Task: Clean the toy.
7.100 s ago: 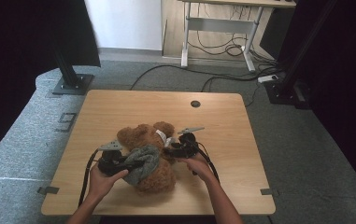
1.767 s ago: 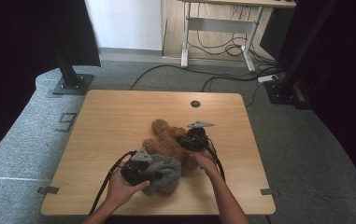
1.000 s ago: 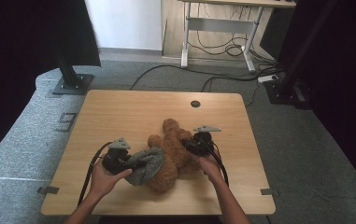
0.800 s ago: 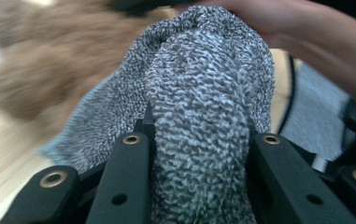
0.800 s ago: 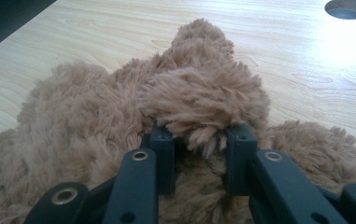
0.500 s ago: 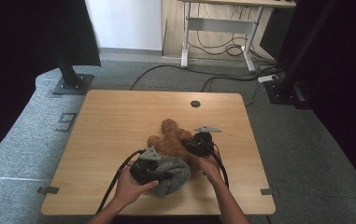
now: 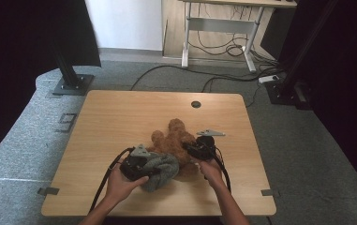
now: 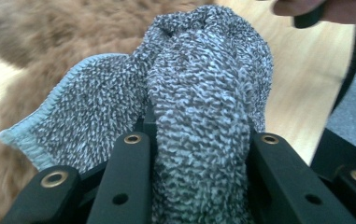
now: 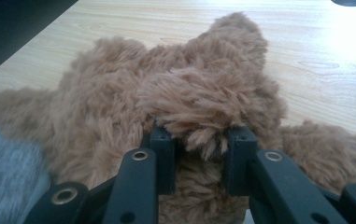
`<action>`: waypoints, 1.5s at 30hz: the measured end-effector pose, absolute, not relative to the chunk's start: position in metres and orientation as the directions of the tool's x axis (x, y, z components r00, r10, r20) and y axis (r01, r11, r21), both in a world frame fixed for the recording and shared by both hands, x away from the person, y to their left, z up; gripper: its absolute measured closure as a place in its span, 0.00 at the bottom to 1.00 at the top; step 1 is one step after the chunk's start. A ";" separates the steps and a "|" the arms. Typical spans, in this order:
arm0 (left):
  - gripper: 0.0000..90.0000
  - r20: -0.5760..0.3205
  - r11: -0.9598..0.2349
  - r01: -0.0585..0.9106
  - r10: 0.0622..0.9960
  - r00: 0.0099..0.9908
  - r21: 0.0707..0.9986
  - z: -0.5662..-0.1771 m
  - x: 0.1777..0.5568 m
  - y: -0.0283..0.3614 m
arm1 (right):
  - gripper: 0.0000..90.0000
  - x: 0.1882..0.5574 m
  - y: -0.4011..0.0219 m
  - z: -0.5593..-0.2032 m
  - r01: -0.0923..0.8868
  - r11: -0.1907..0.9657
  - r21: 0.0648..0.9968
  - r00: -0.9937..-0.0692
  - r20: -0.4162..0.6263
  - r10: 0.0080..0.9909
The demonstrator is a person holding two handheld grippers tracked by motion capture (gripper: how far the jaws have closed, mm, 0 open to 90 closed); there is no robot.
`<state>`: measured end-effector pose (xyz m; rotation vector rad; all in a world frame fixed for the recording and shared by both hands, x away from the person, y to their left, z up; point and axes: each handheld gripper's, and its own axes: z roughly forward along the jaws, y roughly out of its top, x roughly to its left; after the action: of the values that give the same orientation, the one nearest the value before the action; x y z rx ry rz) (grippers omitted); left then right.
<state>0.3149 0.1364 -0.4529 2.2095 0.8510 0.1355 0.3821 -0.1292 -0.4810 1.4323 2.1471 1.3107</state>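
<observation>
Grey carpet, cables trailing across the floor at the back, black stands either side, and in the middle a light wooden counter (image 7: 120,117) with a small round cable hole (image 7: 195,104) near its far edge.

On the near half of the counter lies one brown plush bear (image 7: 174,140), and against its near-left side sits one grey knitted garment (image 7: 159,169), bunched up. That's the lot: one toy, one piece of clothing, two tools.

The left hand-held gripper (image 7: 136,166) is clenched on a thick fold of the grey knit, which bulges up between its jaws in the left gripper view (image 8: 199,140). The right hand-held gripper (image 7: 199,149) is pinching a tuft of the bear's fur, clamped between its jaws in the right gripper view (image 9: 199,121).

Handling-wise, I'd say both things are light and totally floppy. The knit looks stretchy and fuzzy, so it should grip well but will deform rather than hold an opening by itself. Best bet is probably grabbing it at the ribbed pale hem (image 8: 35,126), since that edge gives you something firm to pull. The bear is squashy and will slide on the smooth wood if tugged, so it needs pinning. A bite on fur alone could slip loose; a limb or a fuller chunk of the body seems safer. Nothing fragile here, worst case is a snagged loop of yarn.
</observation>
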 end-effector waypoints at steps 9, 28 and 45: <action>0.77 -0.163 -0.470 0.569 0.657 0.736 0.675 -0.454 0.331 0.160 | 0.78 0.370 -0.123 -0.480 0.639 0.073 0.766 -0.459 0.304 0.835; 0.76 -0.217 -0.432 0.592 0.653 0.726 0.681 -0.455 0.350 0.192 | 0.39 0.405 -0.135 -0.468 0.579 0.102 0.809 -0.550 0.295 0.782; 0.75 -0.188 -0.515 0.515 0.559 0.808 0.685 -0.454 0.333 0.136 | 0.56 0.394 -0.115 -0.486 0.653 0.136 0.745 -0.594 0.394 0.701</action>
<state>0.3332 0.1360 -0.4535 2.2168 0.7869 0.0722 0.3944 -0.1151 -0.4861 1.3905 2.3294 1.4829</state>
